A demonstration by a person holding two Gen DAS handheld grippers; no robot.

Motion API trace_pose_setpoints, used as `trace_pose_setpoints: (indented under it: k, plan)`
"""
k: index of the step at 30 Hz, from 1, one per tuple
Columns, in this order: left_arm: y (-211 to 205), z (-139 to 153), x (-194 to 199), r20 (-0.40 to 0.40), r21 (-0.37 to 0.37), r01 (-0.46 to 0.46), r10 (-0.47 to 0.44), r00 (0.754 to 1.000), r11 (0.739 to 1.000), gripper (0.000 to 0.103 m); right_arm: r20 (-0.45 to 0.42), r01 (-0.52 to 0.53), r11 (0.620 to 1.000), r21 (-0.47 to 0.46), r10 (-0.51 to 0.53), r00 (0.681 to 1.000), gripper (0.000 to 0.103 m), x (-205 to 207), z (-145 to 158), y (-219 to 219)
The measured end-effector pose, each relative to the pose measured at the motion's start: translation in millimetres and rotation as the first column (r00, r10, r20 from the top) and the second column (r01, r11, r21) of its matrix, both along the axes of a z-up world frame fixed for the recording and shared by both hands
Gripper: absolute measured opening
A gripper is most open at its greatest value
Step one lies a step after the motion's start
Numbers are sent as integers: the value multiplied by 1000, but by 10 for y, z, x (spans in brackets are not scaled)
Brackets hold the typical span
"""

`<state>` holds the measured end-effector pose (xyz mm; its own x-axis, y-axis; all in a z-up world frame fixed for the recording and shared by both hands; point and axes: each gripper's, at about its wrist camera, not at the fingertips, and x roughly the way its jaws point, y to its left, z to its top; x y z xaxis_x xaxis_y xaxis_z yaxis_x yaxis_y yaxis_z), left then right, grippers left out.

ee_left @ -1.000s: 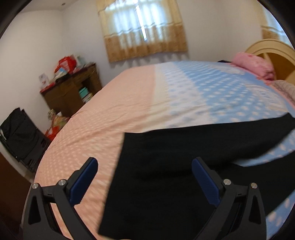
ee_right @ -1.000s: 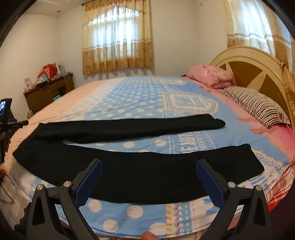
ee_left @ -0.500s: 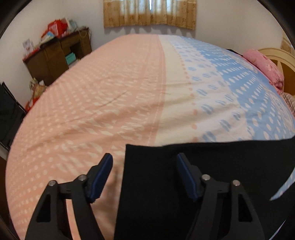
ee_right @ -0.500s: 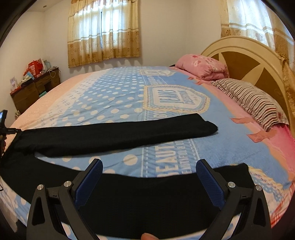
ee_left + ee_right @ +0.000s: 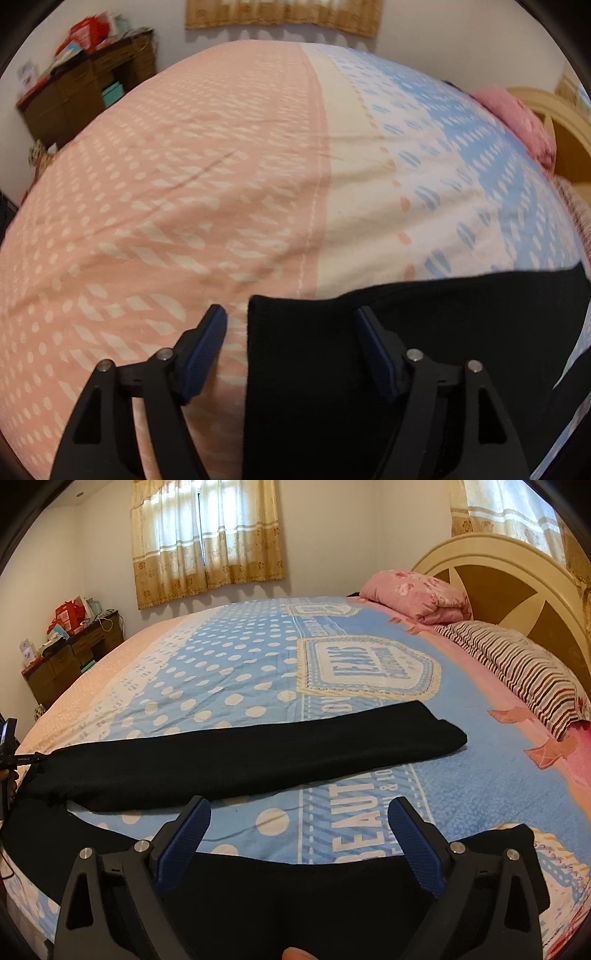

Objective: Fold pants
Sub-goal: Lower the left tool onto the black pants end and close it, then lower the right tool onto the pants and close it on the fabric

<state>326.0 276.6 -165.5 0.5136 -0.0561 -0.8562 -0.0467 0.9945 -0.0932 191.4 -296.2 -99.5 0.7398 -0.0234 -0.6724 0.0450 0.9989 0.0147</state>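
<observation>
From my right wrist view, the pants [image 5: 240,760] lie across the bed [image 5: 236,672], one leg behind the other. Two pillows [image 5: 417,594] sit at two o'clock before the headboard [image 5: 517,587]; a cabinet [image 5: 70,657] stands at ten o'clock. My left gripper [image 5: 290,332] straddles what seems the waistband edge.

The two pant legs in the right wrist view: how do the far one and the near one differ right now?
The far leg lies fully in view, flat and straight across the blue dotted bedspread; the near leg is partly hidden behind the right gripper. The far leg's cuff sits well inside the bed; the near leg runs along the bed's front edge. Both are black and join at the left.
</observation>
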Motion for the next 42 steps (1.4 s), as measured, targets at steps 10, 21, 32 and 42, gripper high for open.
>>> trace_pose_setpoints:
  k: [10,21,32,42]
  plan:
    - [109,99,-37,64,-56,5,-2,998,998,37,-19,52,999,-6,-52,998,97,131,2,-284]
    - [4,122,-3,83,9,18,-19,996,1000,31,-74,172,985,-1,-171,982,95,583,40,-957]
    - [-110,80,68,65,37,39,-42,997,999,18,-169,283,958,44,-272,947,82,1476,-56,-1914]
    - [-115,26,130,46,34,14,-16,999,999,19,-249,237,966,103,-206,946,82,2168,-478,-2121]
